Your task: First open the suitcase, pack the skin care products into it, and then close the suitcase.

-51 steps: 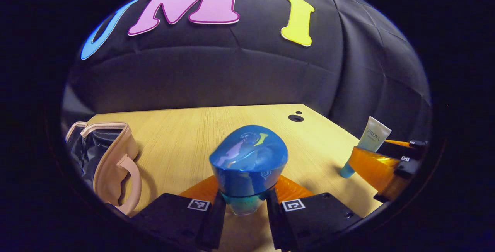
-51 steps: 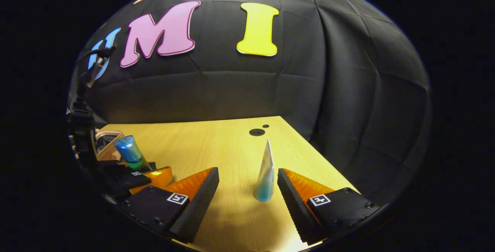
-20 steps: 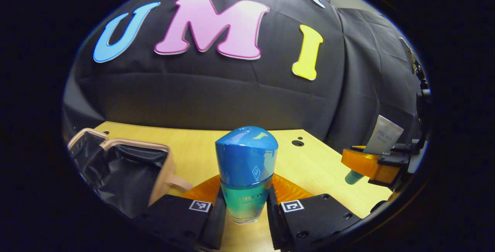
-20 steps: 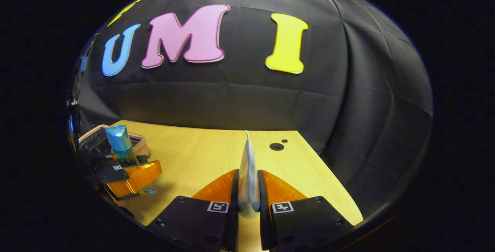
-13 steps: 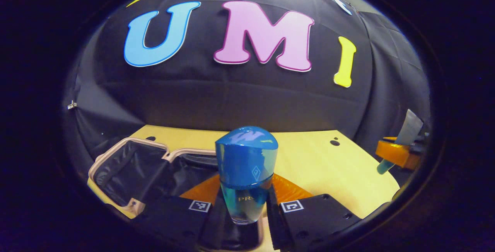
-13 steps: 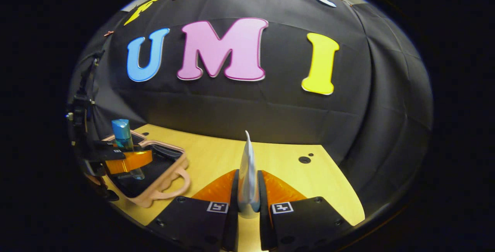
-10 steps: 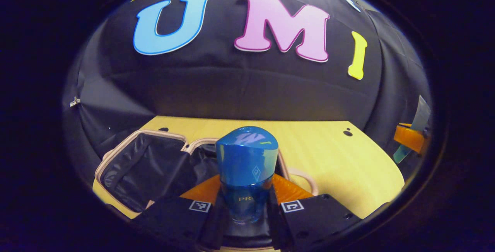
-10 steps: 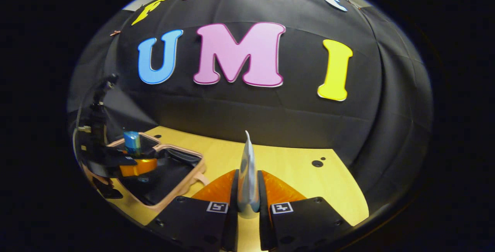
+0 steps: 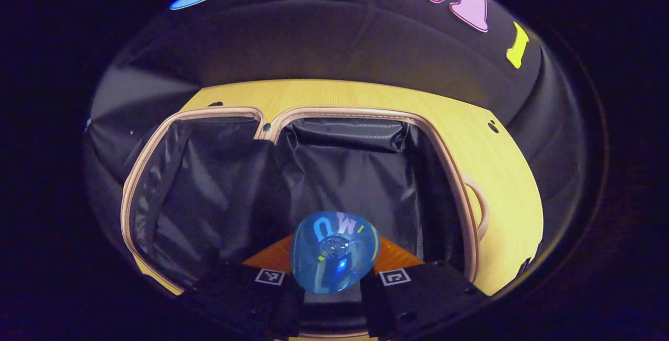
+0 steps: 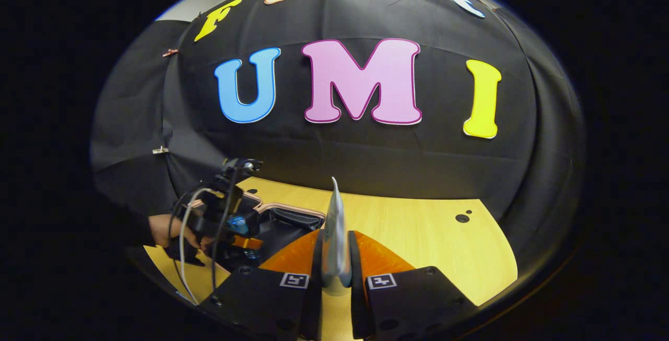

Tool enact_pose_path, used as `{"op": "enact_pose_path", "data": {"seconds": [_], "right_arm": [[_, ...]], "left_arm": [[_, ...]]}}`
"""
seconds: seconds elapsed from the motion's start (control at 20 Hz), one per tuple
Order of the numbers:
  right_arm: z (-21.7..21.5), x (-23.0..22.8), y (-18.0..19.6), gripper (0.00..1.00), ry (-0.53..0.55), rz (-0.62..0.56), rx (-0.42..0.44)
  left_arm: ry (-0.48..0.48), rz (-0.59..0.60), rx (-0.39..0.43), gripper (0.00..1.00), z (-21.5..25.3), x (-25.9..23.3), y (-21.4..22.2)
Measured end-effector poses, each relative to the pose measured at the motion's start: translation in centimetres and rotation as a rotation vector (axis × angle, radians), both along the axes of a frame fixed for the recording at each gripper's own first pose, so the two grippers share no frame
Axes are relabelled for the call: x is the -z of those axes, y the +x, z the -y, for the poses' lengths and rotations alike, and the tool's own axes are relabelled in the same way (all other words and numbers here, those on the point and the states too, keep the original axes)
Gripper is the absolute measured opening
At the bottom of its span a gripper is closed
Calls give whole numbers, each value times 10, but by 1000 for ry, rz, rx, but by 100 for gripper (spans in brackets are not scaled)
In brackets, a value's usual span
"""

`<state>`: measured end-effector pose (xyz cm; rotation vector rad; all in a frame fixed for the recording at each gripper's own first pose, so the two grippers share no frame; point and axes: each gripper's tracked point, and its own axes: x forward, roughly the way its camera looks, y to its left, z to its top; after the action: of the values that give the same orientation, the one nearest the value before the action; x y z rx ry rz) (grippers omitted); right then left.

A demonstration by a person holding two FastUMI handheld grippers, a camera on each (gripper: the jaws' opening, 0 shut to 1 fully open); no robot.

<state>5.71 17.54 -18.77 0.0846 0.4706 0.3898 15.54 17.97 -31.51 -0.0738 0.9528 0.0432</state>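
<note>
Bottle [image 9: 335, 251], pinched in your left hand-held gripper [image 9: 334, 283], has tipped in the last half second from upright above the desk [image 9: 366, 95] to cap-forward over the open suitcase [image 9: 360, 173], so the first drop looks near. Your right hand-held gripper [image 10: 334, 278] stays pressed on the tube [image 10: 335, 236], held upright over the desk with the case at its 10 o'clock, so that one is next. The lining looks bare; what may get in the way is your left hand [image 10: 164, 226] and its cable [image 10: 183, 241] over the case when the tube comes in.
</note>
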Motion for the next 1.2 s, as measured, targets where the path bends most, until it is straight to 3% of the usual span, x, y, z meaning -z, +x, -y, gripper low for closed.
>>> {"op": "enact_pose_path", "data": {"seconds": [0.05, 0.25, 0.35, 0.4, 0.65, 0.8, 0.95, 1.15, 1.2], "right_arm": [[0, -2, 0, 25, 5, -3, 3], [1, -8, 5, 25, 0, 4, 19], [3, -8, 8, 22, -2, 3, 33], [3, -7, 9, 25, -3, 1, 38], [-15, 15, 18, 25, -18, -45, 10], [-39, 32, 26, 25, -4, -99, -11], [-53, 56, 39, 25, -91, -112, -73], [-94, 71, 49, 25, 0, -245, -72], [-100, 79, 53, 25, -20, -252, -84]], "left_arm": [[-1, -39, 10, 50, 0, 3, 6], [-21, -151, 35, 50, 0, 17, 32], [-26, -218, 40, 47, 4, 35, 29], [-28, -241, 33, 50, 4, 41, 26], [9, -263, 21, 49, -7, 43, 20], [54, -236, -2, 52, -15, 40, 21], [56, -195, -52, 55, -22, 30, 19], [100, 85, -111, 60, -51, -61, 14], [115, 168, -144, 68, -63, -90, 4]]}}
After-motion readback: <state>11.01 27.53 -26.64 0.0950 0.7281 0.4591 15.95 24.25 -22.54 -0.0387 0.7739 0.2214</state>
